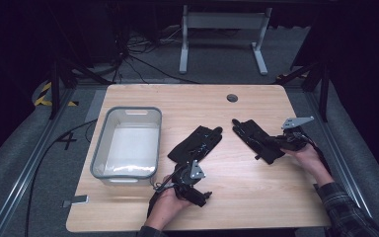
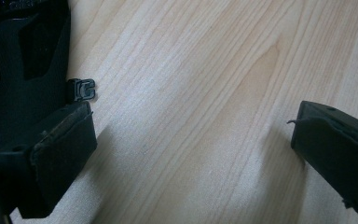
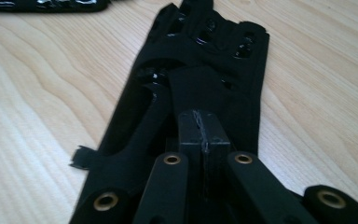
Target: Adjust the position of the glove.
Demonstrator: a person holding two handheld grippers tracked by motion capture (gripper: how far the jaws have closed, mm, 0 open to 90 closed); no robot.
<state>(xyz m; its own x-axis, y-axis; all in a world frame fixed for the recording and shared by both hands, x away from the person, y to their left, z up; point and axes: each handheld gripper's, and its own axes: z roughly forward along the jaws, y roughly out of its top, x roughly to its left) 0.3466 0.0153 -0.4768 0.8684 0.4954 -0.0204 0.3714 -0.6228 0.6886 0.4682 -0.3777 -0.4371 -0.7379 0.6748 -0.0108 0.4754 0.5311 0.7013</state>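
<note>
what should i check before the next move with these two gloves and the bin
1. Right gripper shut on right glove: ok, jaws are together over its cuff.
2. Fabric actually pinched: cannot tell.
3. Left gripper open: ok, jaws wide, bare wood between.
4. Left glove between the left jaws: not ok, it lies beside one jaw.
5. Grey bin free to receive: ok, nothing in it.
6. Gloves apart on the table: ok.
</note>
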